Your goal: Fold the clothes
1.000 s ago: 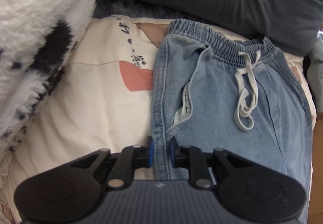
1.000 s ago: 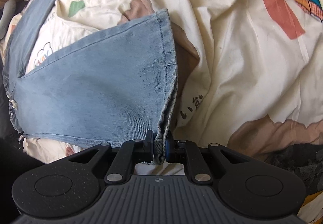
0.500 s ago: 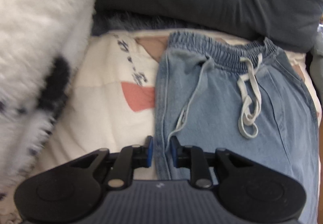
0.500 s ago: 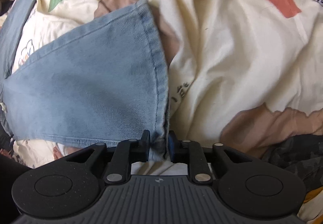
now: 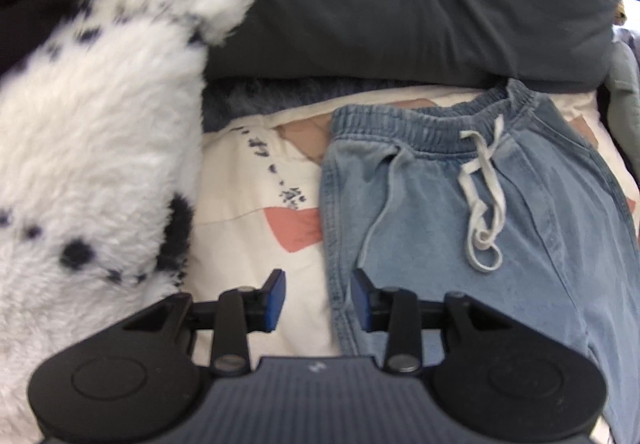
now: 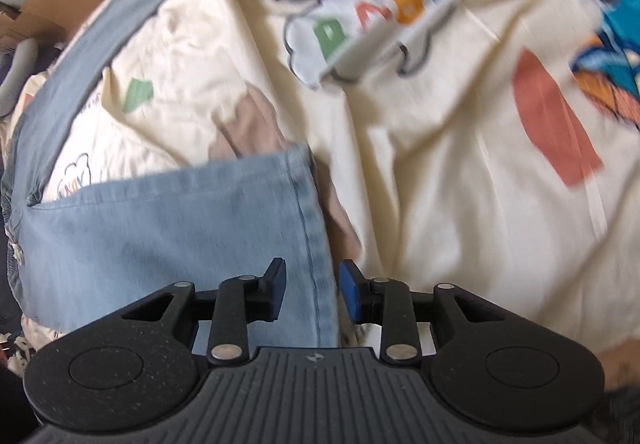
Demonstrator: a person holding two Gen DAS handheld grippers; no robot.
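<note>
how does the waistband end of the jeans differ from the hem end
The waistband is gathered and elastic; the hem is a flat edge with straight stitching. A white drawstring hangs from the waistband; the hem has none. The left gripper straddles the jeans' side seam below the waistband, while the right gripper straddles the hem. Both are light blue denim lying on the cream printed sheet, and both grippers' jaws are opening, off the cloth.

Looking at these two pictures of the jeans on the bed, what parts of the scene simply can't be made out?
- Jeans, left wrist view: the lower legs are hidden behind the left gripper, whose jaws are opening.
- Hem, right wrist view: its near end vanishes behind the right gripper, also opening.
- Lettering on the bedsheet, right wrist view: smeared by motion blur.
- Fluffy blanket, left wrist view: cut off by the left edge.
</note>
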